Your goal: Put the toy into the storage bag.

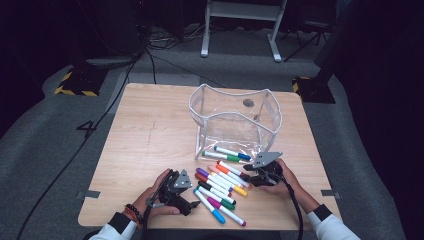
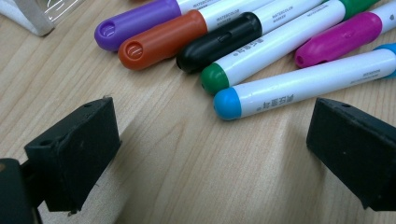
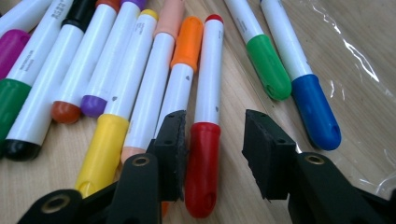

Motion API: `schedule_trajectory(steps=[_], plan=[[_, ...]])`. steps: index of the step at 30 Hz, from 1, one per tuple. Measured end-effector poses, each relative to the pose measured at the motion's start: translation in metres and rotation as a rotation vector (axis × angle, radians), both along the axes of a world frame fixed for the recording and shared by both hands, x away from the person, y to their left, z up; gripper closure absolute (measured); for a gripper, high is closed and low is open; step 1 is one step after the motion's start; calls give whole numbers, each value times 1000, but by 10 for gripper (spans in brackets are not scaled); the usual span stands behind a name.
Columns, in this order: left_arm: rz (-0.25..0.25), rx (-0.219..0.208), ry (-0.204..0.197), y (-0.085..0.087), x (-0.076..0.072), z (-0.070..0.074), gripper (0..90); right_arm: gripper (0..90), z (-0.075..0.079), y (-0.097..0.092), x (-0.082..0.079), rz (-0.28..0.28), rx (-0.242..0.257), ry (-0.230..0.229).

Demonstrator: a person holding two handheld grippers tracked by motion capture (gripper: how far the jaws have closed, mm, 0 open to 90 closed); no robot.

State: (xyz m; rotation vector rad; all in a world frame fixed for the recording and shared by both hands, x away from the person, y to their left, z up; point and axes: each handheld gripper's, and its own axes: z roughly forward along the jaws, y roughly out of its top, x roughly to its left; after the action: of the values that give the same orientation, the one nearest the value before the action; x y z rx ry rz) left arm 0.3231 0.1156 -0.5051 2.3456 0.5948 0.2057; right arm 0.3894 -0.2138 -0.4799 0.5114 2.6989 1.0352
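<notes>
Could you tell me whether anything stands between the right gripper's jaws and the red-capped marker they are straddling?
Nothing visible does. The right gripper already has the red-capped marker between its jaws: one jaw sits against its cap, wedged between it and the orange-capped marker alongside, while the other stands clear with only bare table in the gap.

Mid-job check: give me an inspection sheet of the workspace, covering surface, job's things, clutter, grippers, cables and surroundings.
Surface: light wooden table, bare at left.
Job's things: row of white-barrelled markers with coloured caps; red-capped marker; clear plastic pouch standing open, with a green-capped marker and a blue-capped marker at its mouth.
Clutter: nothing seen.
Grippers: left gripper open, on bare wood short of the markers; right gripper astride the red-capped marker, a gap on one side.
Cables: black cable across the floor.
Surroundings: grey carpet, white stand legs.
</notes>
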Motion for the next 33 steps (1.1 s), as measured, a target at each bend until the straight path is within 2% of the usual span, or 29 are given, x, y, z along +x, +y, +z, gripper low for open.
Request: schedule_trajectory(steps=[4, 6, 10, 15, 16, 18, 22, 27, 33], plan=[[4, -3, 2, 0, 0, 0, 27, 598, -8, -1, 5, -24, -12, 41], [5, -4, 1, -1, 0, 0, 27, 616, -10, -4, 8, -35, 19, 67], [3, -3, 0, -1, 0, 0, 27, 734, -11, -6, 8, -16, 25, 54], [6, -3, 0, -1, 0, 0, 26, 748, -10, -5, 6, -6, 3, 13], [6, -4, 0, -1, 0, 0, 26, 752, -9, -5, 5, 2, 15, 15], [7, -2, 1, -1, 0, 0, 26, 752, -5, -6, 4, 3, 3, -10], [8, -3, 1, -1, 0, 0, 26, 752, 1, -10, 3, 6, 4, -27], [7, -1, 2, -1, 0, 0, 26, 753, 11, -13, -1, 25, 28, -31], [6, -3, 2, -1, 0, 0, 26, 753, 34, -19, -10, 48, 68, -75]])
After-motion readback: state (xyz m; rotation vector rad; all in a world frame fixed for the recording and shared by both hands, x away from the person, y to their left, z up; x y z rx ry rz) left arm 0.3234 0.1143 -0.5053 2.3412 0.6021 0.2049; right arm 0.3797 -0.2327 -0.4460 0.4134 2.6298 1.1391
